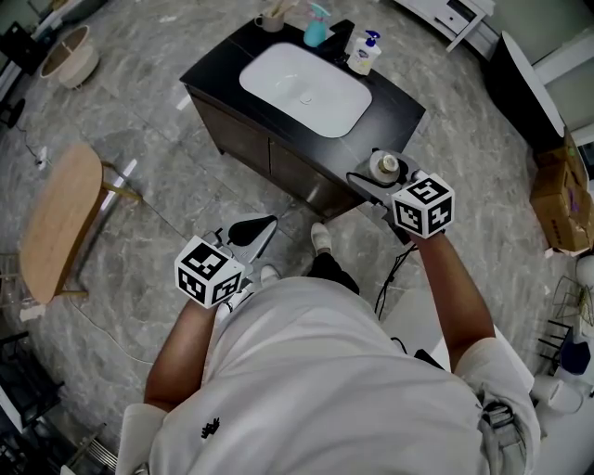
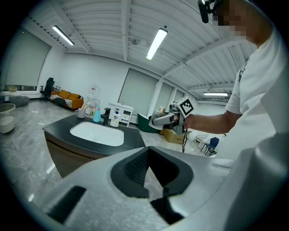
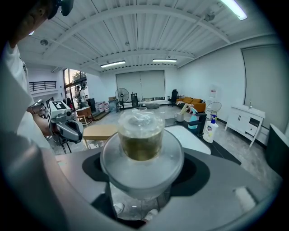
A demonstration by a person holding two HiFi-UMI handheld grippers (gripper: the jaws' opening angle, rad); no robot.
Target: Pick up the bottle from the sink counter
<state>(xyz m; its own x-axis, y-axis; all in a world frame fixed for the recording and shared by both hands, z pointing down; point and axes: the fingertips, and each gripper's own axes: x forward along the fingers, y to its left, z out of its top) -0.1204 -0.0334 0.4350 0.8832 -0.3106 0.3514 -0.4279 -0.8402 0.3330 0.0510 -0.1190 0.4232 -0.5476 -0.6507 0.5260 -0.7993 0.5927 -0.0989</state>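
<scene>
Head view. My right gripper is out in front of me at the near corner of the sink counter. Its jaws are spread wide and clamped on the bottle, one on each side. The bottle's pale top faces up at me, and it is lifted off the black counter top. My left gripper sits lower, over the floor in front of the cabinet, well apart from the right one. At the back of the counter, behind the white basin, stand a teal dispenser, a white pump dispenser and a cup. A wooden stool is off to my left.

Left gripper view. The left gripper has its two tips pressed together, with nothing between the dark pads; only floor shows through the gap behind them. Across the room the right gripper hangs in the air beside the counter's end.

Right gripper view. The bottle fills the space between the jaws of the right gripper. It is clear-walled, with yellowish-green liquid inside. A dark pad bears on it from either side. The left gripper shows at the left edge.
</scene>
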